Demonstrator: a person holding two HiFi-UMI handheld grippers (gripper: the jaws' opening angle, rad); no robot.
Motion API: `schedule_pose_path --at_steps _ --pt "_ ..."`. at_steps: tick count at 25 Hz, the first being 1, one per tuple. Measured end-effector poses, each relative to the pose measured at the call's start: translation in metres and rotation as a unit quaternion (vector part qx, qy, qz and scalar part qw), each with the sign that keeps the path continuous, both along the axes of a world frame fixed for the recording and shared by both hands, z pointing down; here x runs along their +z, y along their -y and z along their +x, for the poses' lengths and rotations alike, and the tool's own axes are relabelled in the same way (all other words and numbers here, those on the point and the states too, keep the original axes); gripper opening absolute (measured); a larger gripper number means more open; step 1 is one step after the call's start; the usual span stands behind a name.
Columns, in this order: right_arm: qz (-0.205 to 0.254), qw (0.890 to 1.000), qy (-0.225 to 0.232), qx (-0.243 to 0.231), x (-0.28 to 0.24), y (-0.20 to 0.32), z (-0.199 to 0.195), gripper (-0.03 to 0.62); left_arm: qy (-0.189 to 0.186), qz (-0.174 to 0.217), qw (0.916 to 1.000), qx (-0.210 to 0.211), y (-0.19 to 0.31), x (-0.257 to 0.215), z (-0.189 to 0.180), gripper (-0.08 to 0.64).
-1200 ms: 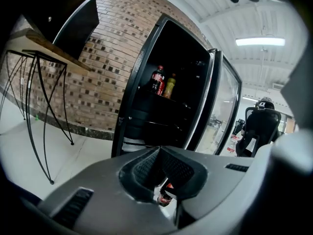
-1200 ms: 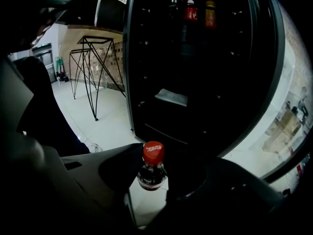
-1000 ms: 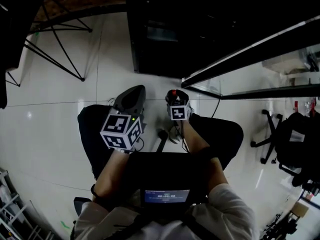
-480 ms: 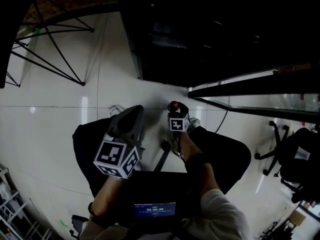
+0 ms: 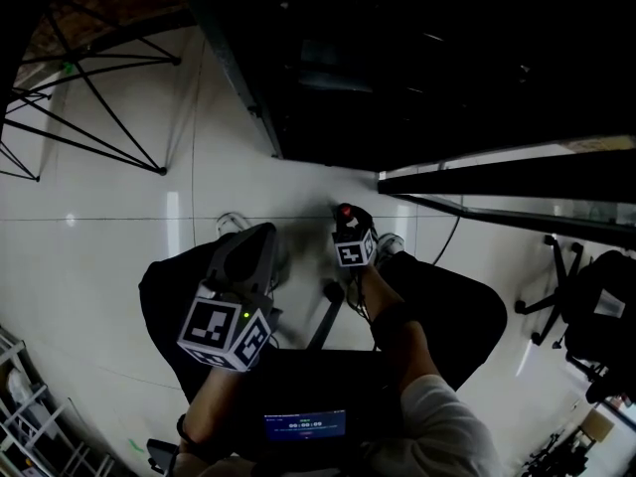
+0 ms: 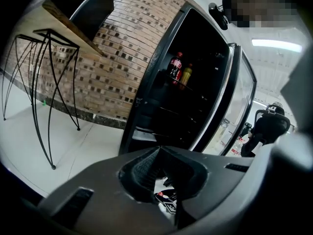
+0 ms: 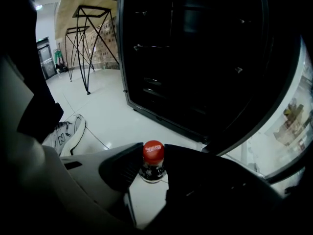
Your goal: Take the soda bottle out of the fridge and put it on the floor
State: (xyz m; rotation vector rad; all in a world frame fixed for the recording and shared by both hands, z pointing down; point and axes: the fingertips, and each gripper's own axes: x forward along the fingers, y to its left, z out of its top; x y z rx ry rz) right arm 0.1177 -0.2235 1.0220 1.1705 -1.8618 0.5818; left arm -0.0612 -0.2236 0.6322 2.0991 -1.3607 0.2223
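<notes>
In the right gripper view the soda bottle's red cap (image 7: 153, 152) and dark neck stand up between the jaws of my right gripper (image 7: 153, 166), which is shut on the bottle just above the white floor. Seen from the head view, that cap (image 5: 345, 210) shows past the right gripper (image 5: 348, 219), in front of the open black fridge (image 5: 397, 78). My left gripper (image 5: 258, 241) hangs to the left over my knee with nothing in it. Its jaws (image 6: 164, 180) stand together with only a thin slit between them.
Two more bottles (image 6: 177, 68) stand on a fridge shelf. The fridge's glass door (image 5: 517, 182) swings out to the right. My shoes (image 7: 63, 131) rest on the floor beside the bottle. A black wire-legged table (image 5: 89, 97) stands at the left, an office chair (image 5: 586, 296) at the right.
The right gripper has sunk toward the floor with the bottle in it. The left gripper has dropped a little, down and left in the head view.
</notes>
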Motion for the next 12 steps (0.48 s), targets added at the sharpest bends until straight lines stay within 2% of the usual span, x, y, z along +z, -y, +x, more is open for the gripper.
schedule_pose_path --at_steps 10,11,12 --pt "-0.003 1.0 -0.028 0.0 -0.003 -0.023 0.015 0.16 -0.008 0.003 1.0 -0.002 0.0 -0.003 0.001 0.003" --pt "-0.008 1.0 -0.026 0.003 -0.001 -0.022 0.016 0.167 -0.009 0.004 1.0 -0.002 0.0 -0.003 0.001 0.003" --pt "-0.014 1.0 -0.022 0.007 -0.001 -0.021 0.016 0.205 -0.009 0.007 0.9999 -0.002 0.0 -0.005 0.001 0.003"
